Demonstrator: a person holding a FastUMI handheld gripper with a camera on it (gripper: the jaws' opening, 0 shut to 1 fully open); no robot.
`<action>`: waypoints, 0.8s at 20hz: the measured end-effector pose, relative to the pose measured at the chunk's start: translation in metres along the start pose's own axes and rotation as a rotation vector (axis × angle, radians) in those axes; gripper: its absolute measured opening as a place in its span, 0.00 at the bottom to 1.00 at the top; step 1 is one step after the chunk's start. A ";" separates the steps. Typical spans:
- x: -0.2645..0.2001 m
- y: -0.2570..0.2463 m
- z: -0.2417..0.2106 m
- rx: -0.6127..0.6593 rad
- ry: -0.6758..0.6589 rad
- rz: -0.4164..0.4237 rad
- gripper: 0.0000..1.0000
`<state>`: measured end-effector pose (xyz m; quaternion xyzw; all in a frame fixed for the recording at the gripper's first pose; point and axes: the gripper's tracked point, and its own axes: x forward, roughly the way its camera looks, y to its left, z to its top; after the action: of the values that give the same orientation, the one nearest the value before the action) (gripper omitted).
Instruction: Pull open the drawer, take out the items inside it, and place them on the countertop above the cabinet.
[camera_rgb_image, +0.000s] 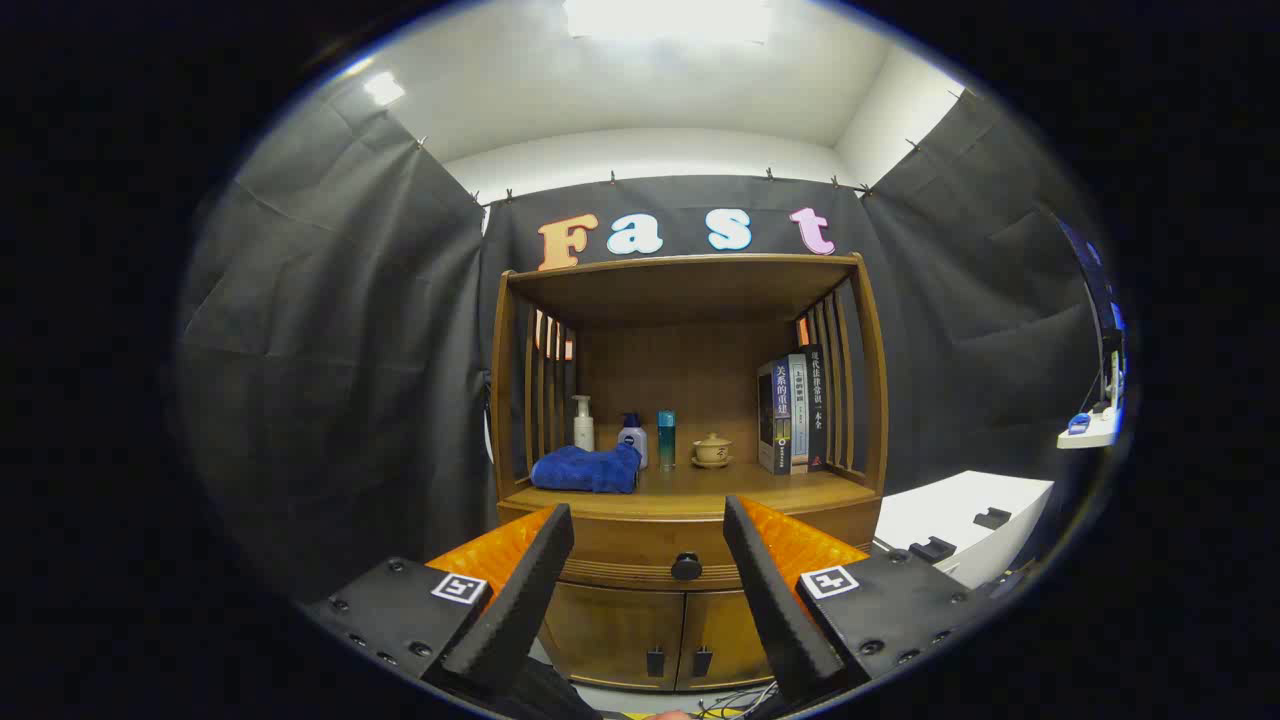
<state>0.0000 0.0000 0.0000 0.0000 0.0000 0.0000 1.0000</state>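
Observation:
A wooden cabinet (690, 600) stands ahead against the booth wall. Its drawer (640, 550) is closed, with a dark round knob (686, 567) showing between my fingers, some way beyond them. The countertop (700, 490) above it carries a folded blue towel (588, 469), a white pump bottle (583, 424), a white-and-blue bottle (632, 436), a teal bottle (666, 438), a small lidded tea cup (712, 450) and several upright books (792, 412). My gripper (648, 520) is open, with nothing between its fingers. The drawer's contents are hidden.
Two lower cabinet doors (655, 635) with small dark handles sit below the drawer. A white table (960, 520) with dark fittings stands to the right of the cabinet. Cables lie on the floor below the doors.

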 end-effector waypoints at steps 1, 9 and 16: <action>0.001 -0.001 0.000 -0.001 0.001 -0.003 0.98; 0.000 -0.004 0.003 -0.001 -0.003 -0.015 0.98; 0.000 -0.002 0.004 0.008 -0.004 -0.013 0.98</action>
<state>-0.0004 -0.0020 0.0037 0.0040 -0.0020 -0.0066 1.0000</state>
